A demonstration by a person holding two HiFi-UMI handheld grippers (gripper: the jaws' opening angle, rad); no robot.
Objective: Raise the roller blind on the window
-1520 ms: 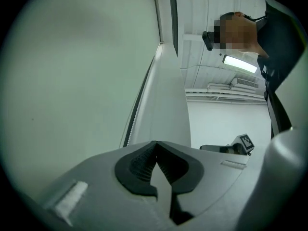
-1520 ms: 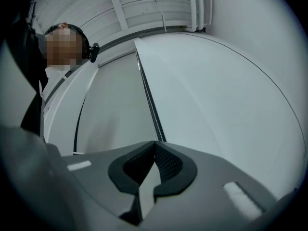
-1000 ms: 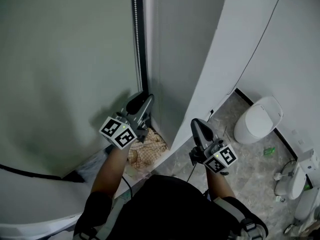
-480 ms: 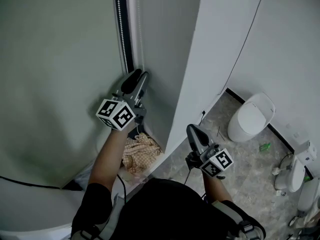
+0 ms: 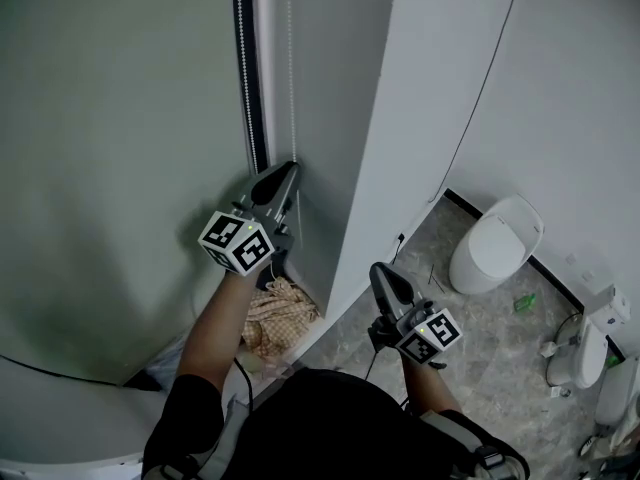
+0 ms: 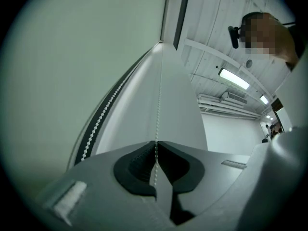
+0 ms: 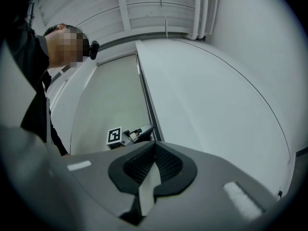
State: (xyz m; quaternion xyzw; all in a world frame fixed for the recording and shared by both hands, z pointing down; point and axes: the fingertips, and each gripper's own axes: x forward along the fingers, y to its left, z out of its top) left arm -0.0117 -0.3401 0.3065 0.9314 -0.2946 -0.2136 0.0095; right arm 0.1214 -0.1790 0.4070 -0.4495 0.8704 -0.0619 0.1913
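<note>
We see the roller blind (image 5: 120,138) as a plain, pale grey-green sheet that fills the left half of the head view and hangs flat and smooth. At its right edge, in the upper middle of the frame, the white bead chain (image 5: 291,68) hangs in two straight strands. One strand lies against a dark strip (image 5: 240,28). The other strand runs down between the closing jaws of the left gripper (image 5: 287,171), whose pads touch it.

Our left gripper (image 5: 289,169) at the bead chain (image 5: 291,78) beside the roller blind (image 5: 120,128)

We hold it up at the blind's edge, its jaws closing with the chain between them. Our right gripper (image 5: 381,270) hangs lower and well apart, jaws together, over the grey floor (image 5: 470,328). A checked cloth (image 5: 275,310) lies below the left gripper, and a toilet (image 5: 493,245) stands to the right.
</note>
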